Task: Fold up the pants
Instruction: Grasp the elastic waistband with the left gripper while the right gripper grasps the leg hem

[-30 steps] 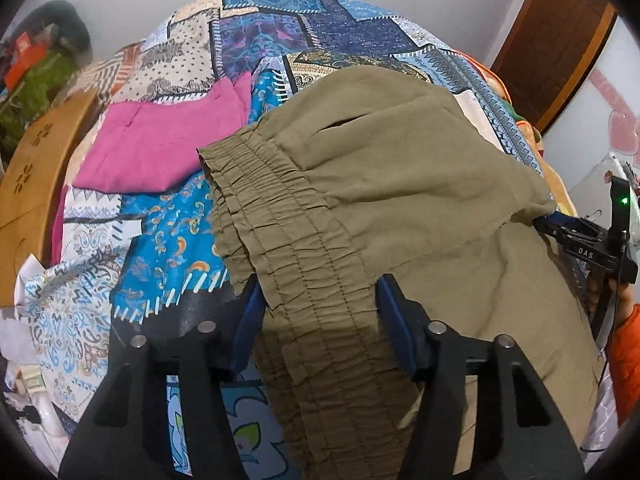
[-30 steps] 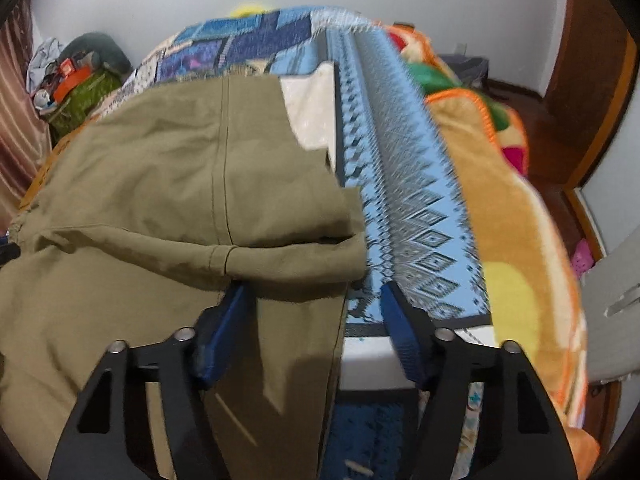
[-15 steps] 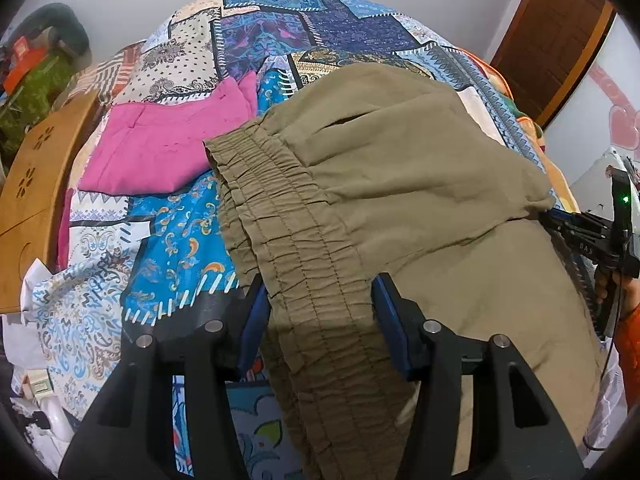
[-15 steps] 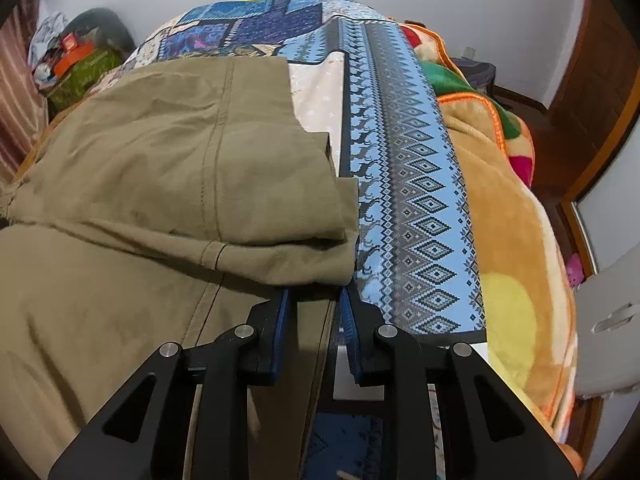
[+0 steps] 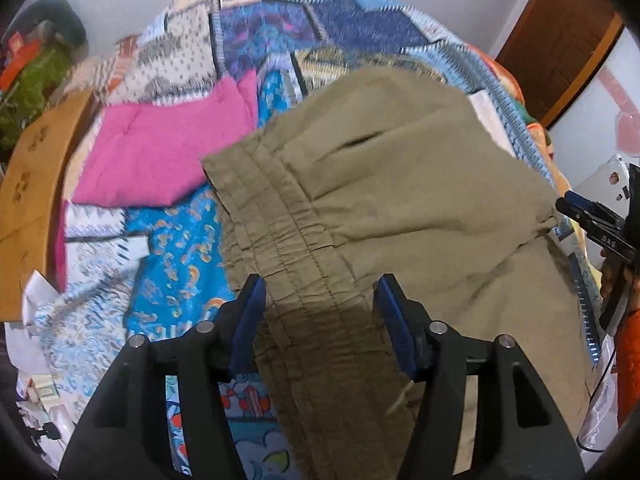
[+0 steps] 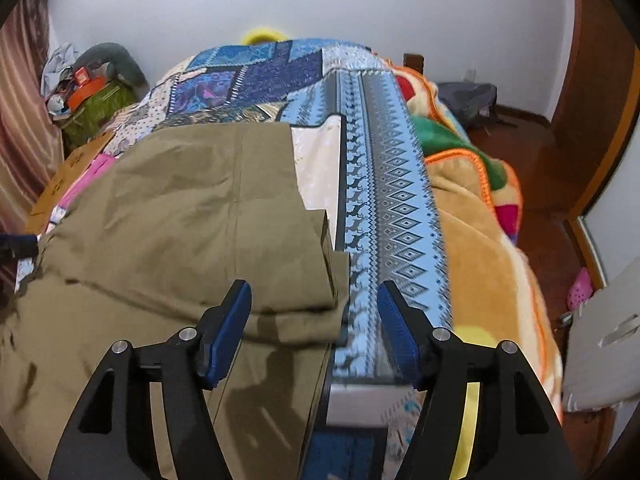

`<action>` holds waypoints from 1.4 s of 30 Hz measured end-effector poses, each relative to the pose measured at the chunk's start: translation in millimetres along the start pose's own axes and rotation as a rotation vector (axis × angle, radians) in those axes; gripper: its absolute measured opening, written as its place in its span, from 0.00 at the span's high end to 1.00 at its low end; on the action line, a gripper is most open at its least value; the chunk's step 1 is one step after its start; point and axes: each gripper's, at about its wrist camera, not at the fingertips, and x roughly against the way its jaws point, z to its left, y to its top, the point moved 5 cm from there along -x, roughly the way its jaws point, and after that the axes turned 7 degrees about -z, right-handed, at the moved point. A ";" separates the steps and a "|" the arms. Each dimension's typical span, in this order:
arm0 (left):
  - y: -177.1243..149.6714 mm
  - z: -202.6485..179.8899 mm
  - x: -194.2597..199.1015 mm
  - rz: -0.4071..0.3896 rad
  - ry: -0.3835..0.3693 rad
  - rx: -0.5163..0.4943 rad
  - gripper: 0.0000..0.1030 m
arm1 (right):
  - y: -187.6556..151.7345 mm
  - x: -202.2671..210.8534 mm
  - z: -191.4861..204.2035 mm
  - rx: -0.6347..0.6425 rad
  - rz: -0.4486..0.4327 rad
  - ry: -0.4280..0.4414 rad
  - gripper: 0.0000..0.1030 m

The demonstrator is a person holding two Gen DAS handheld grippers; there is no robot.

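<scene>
Olive-green pants (image 5: 400, 208) lie folded over on a patchwork bedspread (image 5: 280, 32). Their elastic waistband (image 5: 288, 248) runs down between the fingers of my left gripper (image 5: 320, 304), which is open around it. In the right wrist view the pants (image 6: 180, 220) show their folded leg end (image 6: 304, 316), and my right gripper (image 6: 314, 320) is open with the fold's corner between its fingers. The right gripper also shows at the right edge of the left wrist view (image 5: 592, 220).
A pink garment (image 5: 160, 160) lies on the bed left of the pants. A wooden headboard (image 5: 32, 184) is at the far left. An orange blanket (image 6: 480, 240) drapes the bed's right side. A wooden door (image 5: 560, 40) and a cluttered corner (image 6: 88, 92) are beyond.
My right gripper was shut at the fold's edge half a second ago and is open now. My left gripper stays open around the waistband. The pants sit a little farther up the bed.
</scene>
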 end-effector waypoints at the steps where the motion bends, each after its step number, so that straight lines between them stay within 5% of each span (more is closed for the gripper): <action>1: -1.1 0.5 -3.1 0.007 -0.015 0.011 0.41 | 0.8 -6.9 0.2 0.001 0.014 0.004 0.40; 4: -1.4 1.2 -5.1 -0.001 -0.032 0.019 0.39 | -4.0 -28.7 1.4 -0.008 0.062 0.033 0.41; 6: -2.0 -0.6 -4.9 -0.011 -0.026 0.007 0.39 | -6.7 -34.5 3.9 -0.023 0.073 0.059 0.60; 10: -3.4 -6.0 -2.2 -0.056 0.011 -0.055 0.39 | -8.0 -39.2 11.6 0.027 0.059 0.005 0.79; 12: -2.8 -7.7 -0.9 -0.080 0.040 -0.089 0.47 | -7.5 -36.9 13.0 0.058 0.048 -0.023 0.89; 18: 0.9 -1.8 3.0 -0.102 0.089 -0.107 0.57 | 7.9 -12.6 15.8 0.135 -0.035 -0.066 0.92; 22: -0.3 2.8 0.6 -0.104 0.127 -0.094 0.57 | 11.6 -5.3 14.7 0.141 -0.043 -0.058 0.92; 27: -2.7 3.0 -0.5 -0.092 0.112 -0.093 0.55 | -11.9 -33.6 19.6 0.183 0.057 -0.095 0.92; 35: 9.9 16.3 34.7 -0.128 0.065 -0.032 0.54 | 4.9 -15.8 17.1 0.165 0.067 -0.074 0.89; 37: 19.8 25.8 40.1 -0.151 0.073 -0.006 0.54 | 15.0 -5.2 17.7 0.166 0.041 -0.070 0.84; 39: 29.7 33.9 40.3 -0.164 0.086 0.015 0.53 | 23.5 0.3 20.5 0.157 0.012 -0.060 0.63; 42: 46.1 46.4 31.0 -0.165 0.088 0.049 0.52 | 46.2 5.2 22.8 0.113 -0.053 -0.027 0.52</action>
